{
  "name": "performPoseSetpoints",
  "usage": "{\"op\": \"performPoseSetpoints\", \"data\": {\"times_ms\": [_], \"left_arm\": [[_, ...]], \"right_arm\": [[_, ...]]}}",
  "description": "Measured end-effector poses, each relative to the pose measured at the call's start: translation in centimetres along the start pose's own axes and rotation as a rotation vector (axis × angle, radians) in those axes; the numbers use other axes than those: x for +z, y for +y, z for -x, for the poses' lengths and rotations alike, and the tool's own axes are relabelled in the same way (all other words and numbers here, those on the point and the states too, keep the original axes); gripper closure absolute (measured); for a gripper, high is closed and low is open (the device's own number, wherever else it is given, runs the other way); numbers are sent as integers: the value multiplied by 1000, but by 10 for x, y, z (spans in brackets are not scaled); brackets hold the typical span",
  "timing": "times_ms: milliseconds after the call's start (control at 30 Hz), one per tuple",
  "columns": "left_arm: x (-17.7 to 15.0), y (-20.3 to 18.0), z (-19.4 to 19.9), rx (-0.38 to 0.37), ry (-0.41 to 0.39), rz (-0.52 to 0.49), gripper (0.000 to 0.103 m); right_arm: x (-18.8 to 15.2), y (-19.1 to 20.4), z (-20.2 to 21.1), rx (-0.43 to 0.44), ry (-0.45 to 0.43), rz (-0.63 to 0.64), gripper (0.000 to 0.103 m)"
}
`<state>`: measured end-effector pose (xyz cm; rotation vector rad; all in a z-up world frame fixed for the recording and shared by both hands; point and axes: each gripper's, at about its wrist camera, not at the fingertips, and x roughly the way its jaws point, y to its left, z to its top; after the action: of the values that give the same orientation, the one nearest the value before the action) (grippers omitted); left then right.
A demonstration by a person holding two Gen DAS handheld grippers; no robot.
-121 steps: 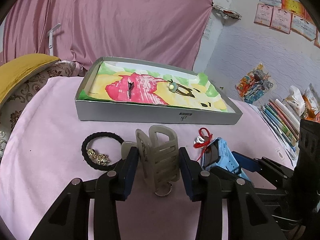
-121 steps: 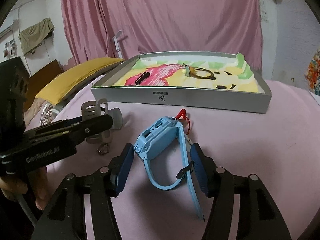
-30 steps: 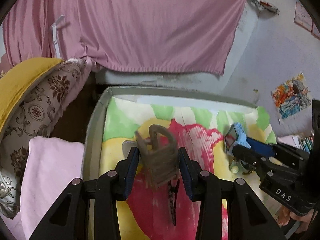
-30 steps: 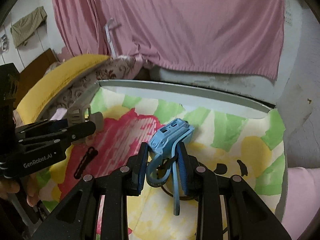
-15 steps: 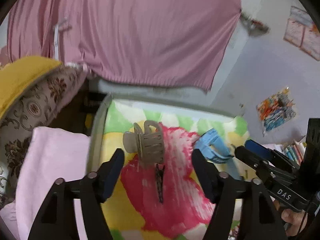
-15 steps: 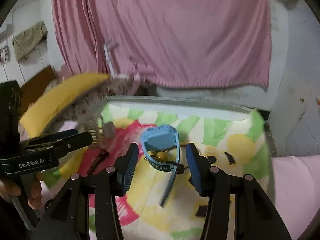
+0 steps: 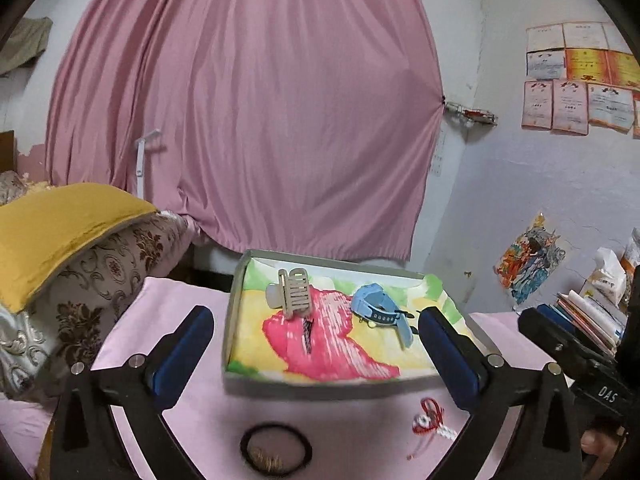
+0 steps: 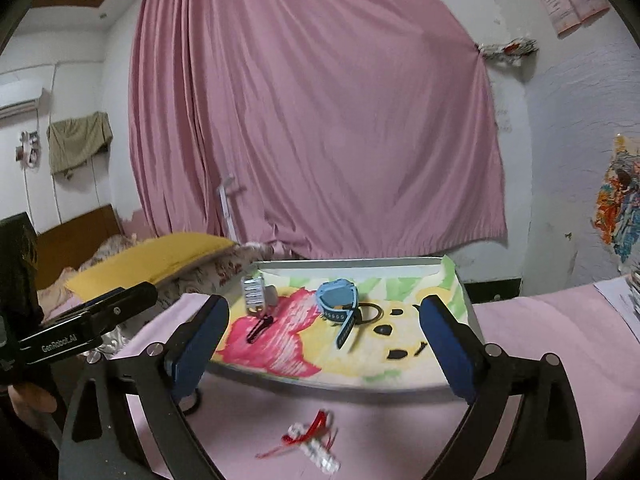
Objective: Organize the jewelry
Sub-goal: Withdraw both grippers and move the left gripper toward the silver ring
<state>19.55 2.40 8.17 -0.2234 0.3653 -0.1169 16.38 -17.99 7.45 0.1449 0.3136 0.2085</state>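
Note:
A grey tray with a colourful lining sits on the pink cloth. In it lie a beige claw clip, a blue watch and a small black hair clip. The tray, claw clip, watch and black clip also show in the right wrist view. My left gripper is open and empty, in front of the tray. My right gripper is open and empty too. A black hair tie and a red-and-white bracelet lie on the cloth near me; the bracelet also shows in the right wrist view.
A yellow cushion on a patterned pillow lies left of the tray. A pink curtain hangs behind. Books and packets are stacked at the right. The right gripper's body is at the right of the left view.
Both grippers let go of their loads, opened wide and drew back from the tray. The claw clip and the blue watch now lie inside the tray.

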Motion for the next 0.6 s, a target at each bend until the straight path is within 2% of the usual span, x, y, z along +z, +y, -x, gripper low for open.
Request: {"op": "performPoseSetpoints", "data": {"times_ms": [133, 433, 600], "left_arm": [[-14, -3, 25, 4, -37, -8, 0], [-49, -5, 60, 52, -92, -18, 0], [-68, -3, 72, 89, -96, -37, 0]], "right_arm": [[-12, 4, 32, 9, -37, 6, 8], [-36, 13, 68, -26, -113, 47, 4], [-52, 11, 73, -31, -94, 60, 3]]}}
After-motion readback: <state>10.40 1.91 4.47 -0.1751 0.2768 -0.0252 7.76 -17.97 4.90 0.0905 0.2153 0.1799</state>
